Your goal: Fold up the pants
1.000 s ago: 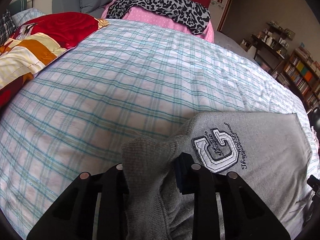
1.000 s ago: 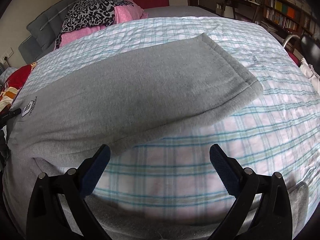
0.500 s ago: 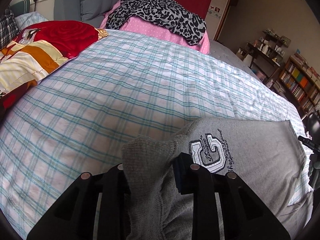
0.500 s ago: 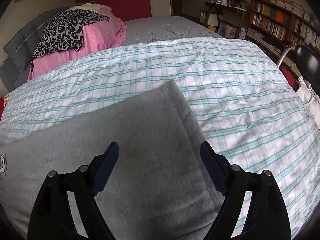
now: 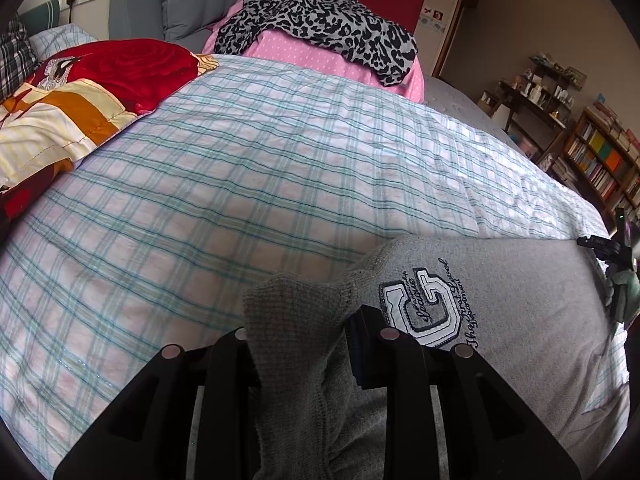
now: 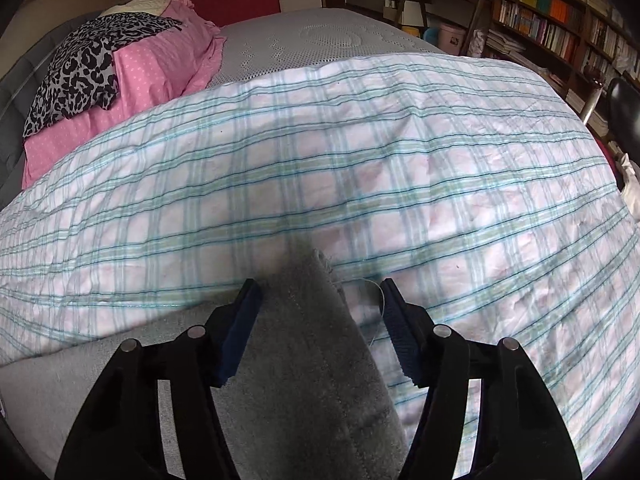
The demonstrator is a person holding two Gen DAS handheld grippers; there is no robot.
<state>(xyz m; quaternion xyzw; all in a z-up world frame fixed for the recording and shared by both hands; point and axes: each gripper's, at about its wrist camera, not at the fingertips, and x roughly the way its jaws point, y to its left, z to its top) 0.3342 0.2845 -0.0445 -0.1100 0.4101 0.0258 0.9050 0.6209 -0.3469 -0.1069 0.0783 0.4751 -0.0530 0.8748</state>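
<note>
I have the grey pants (image 5: 520, 300) lying flat on the checked bedspread (image 5: 260, 184), low in both views, with their long axis running across the bed from my left claw to my right one. My left claw (image 5: 308, 344) sits at the bottom centre of its view, clamped on the ribbed waistband (image 5: 292, 320), which bunches up between its fingers; the stitched letter badge (image 5: 424, 308) lies just to the right of that grip, and the leg stretches away toward the right edge of the frame, where part of my other claw shows. My right claw (image 6: 320, 320) is at the far end of the garment: the hem corner (image 6: 312, 280) pokes up between its two blue pads (image 6: 240, 332) at lower centre of its view, with a loose thread beside it. Those jaws are closing, with the cloth between them, but I see a gap on each side, so the pads do not yet press on it. What the next move turns on, as I judge it, is that the hem lies straight ahead and centred in the right claw, so the right hand is the nearer one to take it, and once it bites, the leg end can be carried back along the pants' length toward the waistband.
</note>
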